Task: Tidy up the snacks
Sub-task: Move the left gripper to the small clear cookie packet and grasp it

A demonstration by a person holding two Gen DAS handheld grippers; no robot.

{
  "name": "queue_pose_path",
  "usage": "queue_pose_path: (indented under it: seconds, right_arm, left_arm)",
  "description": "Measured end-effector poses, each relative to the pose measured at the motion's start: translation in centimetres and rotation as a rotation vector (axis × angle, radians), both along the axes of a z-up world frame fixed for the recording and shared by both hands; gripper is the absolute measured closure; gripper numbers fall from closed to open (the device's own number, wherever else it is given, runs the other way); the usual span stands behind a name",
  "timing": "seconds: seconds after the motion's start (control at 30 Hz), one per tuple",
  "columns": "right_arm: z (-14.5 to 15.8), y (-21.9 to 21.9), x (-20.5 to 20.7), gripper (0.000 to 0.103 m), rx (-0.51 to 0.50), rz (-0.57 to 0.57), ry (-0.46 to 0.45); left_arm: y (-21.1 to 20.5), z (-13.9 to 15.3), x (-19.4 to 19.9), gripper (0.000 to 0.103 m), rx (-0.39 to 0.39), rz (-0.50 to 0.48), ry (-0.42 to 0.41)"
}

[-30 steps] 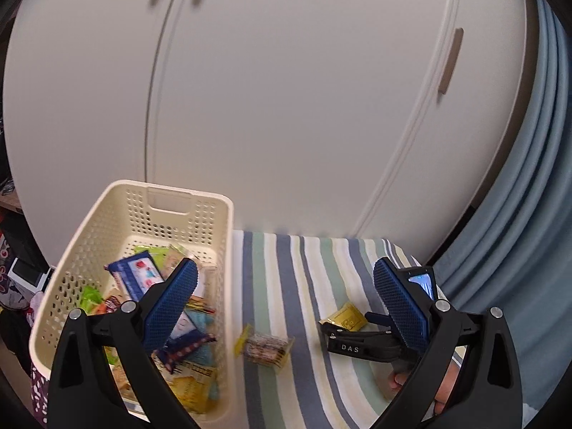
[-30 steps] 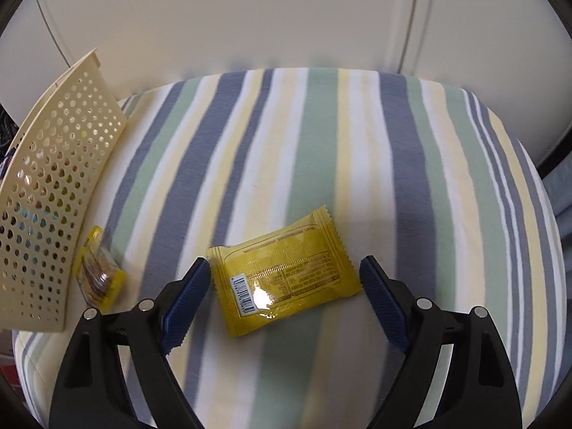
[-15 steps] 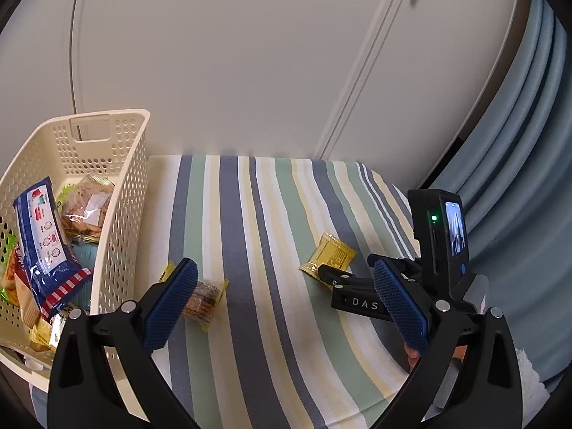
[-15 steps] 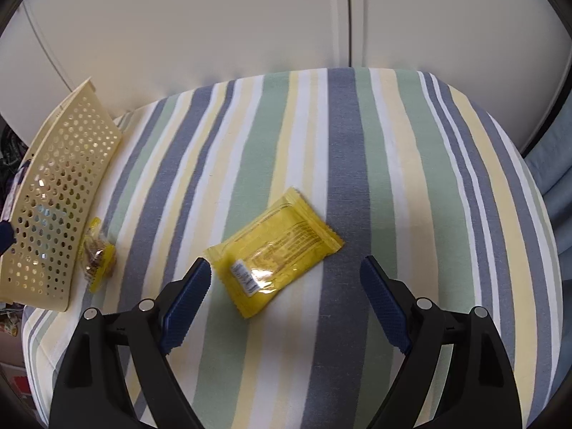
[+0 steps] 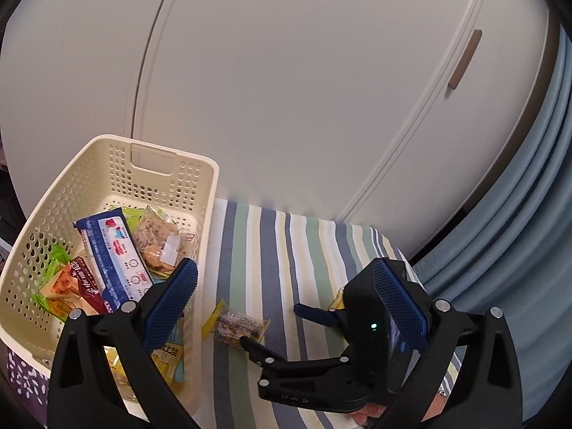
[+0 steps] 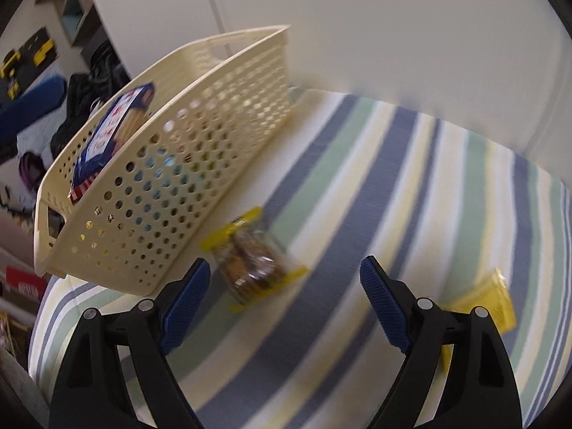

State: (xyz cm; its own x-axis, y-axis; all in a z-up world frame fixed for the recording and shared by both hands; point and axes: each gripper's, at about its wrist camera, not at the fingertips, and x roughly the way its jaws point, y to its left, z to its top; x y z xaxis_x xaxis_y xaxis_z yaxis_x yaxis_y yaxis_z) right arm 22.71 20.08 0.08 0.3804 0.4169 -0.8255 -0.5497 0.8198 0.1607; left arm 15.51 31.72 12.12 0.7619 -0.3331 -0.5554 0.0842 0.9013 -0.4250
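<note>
A cream perforated basket (image 5: 168, 173) (image 6: 200, 132) holds several snack packs, a long blue one (image 5: 114, 257) on top. On the striped cloth beside it lies a clear cookie pack with yellow ends (image 5: 236, 323) (image 6: 250, 264). A flat yellow packet (image 6: 489, 304) lies further right, mostly hidden in the left wrist view. My right gripper (image 6: 286, 293) (image 5: 282, 325) is open, its fingers straddling the space just in front of the cookie pack. My left gripper (image 5: 286, 300) is open and held above the basket's near corner and the cloth.
White cabinet doors (image 5: 286, 89) stand behind the cloth-covered surface (image 6: 393, 178). A blue curtain (image 5: 529, 214) hangs at the right. Dark clutter and shelves (image 6: 53, 82) lie beyond the basket on the left. A hand (image 5: 371, 413) grips the right tool.
The right gripper swung left from the yellow packet to face the cookie pack by the basket. The left gripper's view rose and tilted back over the basket. Both stayed open.
</note>
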Motion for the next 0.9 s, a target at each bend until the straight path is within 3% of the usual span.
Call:
queue_pose_path:
  seconds: [0.1, 0.23, 0.43, 0.57, 0.8, 0.9]
  right_arm:
    - [-0.8, 2.2, 0.4, 0.018, -0.045, 0.052, 0.010]
    - [-1.8, 2.6, 1.8, 0.018, -0.099, 0.002, 0.019]
    - [-1.9, -1.7, 2.9, 0.018, -0.075, -0.160, 0.054]
    - [-1.9, -4.2, 2.6, 0.018, -0.097, -0.195, 0.062]
    - [-0.1, -9.8, 0.5, 0.018, 0.026, -0.212, 0.055]
    - [0.4, -12.7, -1.3, 0.018, -0.005, -0.253, 0.041]
  left_arm:
    - [1.0, -0.1, 0.3, 0.003, -0.019, 0.016, 0.008]
    - [1.1, 0.0, 0.2, 0.003, -0.022, 0.026, 0.003]
    - [0.1, -0.3, 0.4, 0.003, 0.000, 0.008, 0.009]
    - [-1.5, -0.7, 0.6, 0.003, 0.027, -0.021, 0.022]
    - [-5.5, -2.4, 1.2, 0.003, 0.121, -0.098, 0.057]
    - [-7.1, -3.5, 1.6, 0.003, 0.151, -0.118, 0.087]
